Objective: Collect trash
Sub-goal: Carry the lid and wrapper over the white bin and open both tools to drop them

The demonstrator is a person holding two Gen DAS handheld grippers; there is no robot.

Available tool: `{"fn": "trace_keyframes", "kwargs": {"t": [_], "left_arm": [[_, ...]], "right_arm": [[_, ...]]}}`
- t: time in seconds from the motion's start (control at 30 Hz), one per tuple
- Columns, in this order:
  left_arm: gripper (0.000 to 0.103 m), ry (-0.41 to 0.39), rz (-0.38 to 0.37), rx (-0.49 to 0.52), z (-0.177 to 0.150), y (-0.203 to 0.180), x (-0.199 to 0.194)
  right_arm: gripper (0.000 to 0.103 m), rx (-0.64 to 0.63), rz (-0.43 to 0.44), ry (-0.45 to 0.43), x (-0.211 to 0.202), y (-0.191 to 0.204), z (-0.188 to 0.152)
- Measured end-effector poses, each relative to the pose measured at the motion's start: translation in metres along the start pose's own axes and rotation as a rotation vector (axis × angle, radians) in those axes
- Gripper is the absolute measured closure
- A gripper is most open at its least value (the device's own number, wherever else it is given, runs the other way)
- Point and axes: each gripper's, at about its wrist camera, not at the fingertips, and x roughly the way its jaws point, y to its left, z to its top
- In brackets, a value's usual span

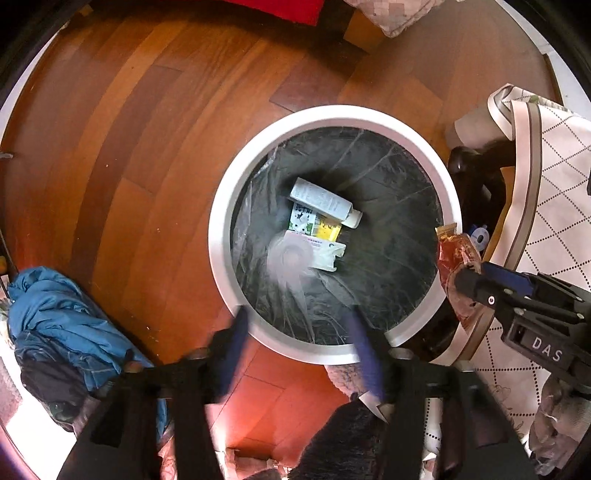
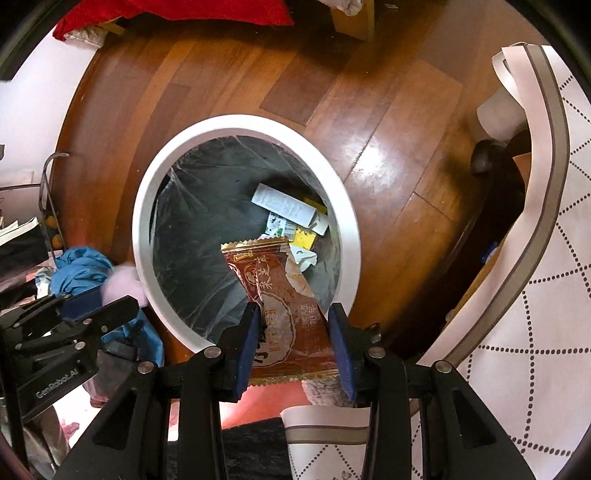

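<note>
A round white-rimmed bin (image 1: pixel 221 206) with a dark liner stands on the wooden floor; it also shows in the right wrist view (image 2: pixel 144 206). Inside lie a white bottle (image 1: pixel 325 203), small boxes and a wrapper. A blurred pale round piece (image 1: pixel 290 258) is in mid-air inside the bin, below my left gripper (image 1: pixel 299 325), which is open and empty over the near rim. My right gripper (image 2: pixel 291 317) is shut on a brown snack wrapper (image 2: pixel 273 288) and holds it over the bin's near edge. The wrapper also shows in the left wrist view (image 1: pixel 456 258).
A blue cloth heap (image 1: pixel 55 325) lies on the floor left of the bin. A table with a white dotted cloth (image 2: pixel 535 314) stands on the right. A dark chair leg (image 1: pixel 469 173) is beside the bin. Red fabric (image 2: pixel 177 14) lies at the far side.
</note>
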Motion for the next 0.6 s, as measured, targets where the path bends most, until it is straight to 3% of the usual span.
{"fn": "trace_keyframes", "kwargs": {"t": [0.03,0.07,0.13,0.17,0.27,0.37,0.47,0.6], "left_arm": [[0.019,-0.009,0.005,-0.007,0.000,0.002,-0.001],[0.011,-0.025,0.007,-0.022,-0.001,0.004,-0.004],[0.008,-0.040,0.002,-0.039,-0.003,0.007,-0.007],[0.005,-0.046,0.009,-0.043,-0.005,0.008,-0.009],[0.003,-0.066,0.022,-0.046,-0.012,0.007,-0.013],[0.003,-0.099,0.022,-0.053,-0.021,0.006,-0.019],[0.003,-0.135,0.029,-0.059,-0.031,0.005,-0.026],[0.003,-0.169,0.039,-0.056,-0.042,0.002,-0.033]], "right_arm": [[0.059,-0.003,0.003,0.002,-0.001,0.001,0.001],[0.055,-0.004,0.008,0.002,-0.003,0.002,0.001],[0.034,0.005,0.026,-0.007,-0.006,0.000,-0.001],[0.031,0.012,0.028,-0.017,-0.008,-0.001,-0.001],[0.030,0.012,0.003,-0.049,-0.014,-0.003,-0.006],[0.020,0.006,-0.018,-0.077,-0.022,-0.006,-0.012],[0.002,-0.009,-0.046,-0.115,-0.032,-0.007,-0.020],[0.000,-0.029,-0.080,-0.153,-0.044,-0.005,-0.030]]}}
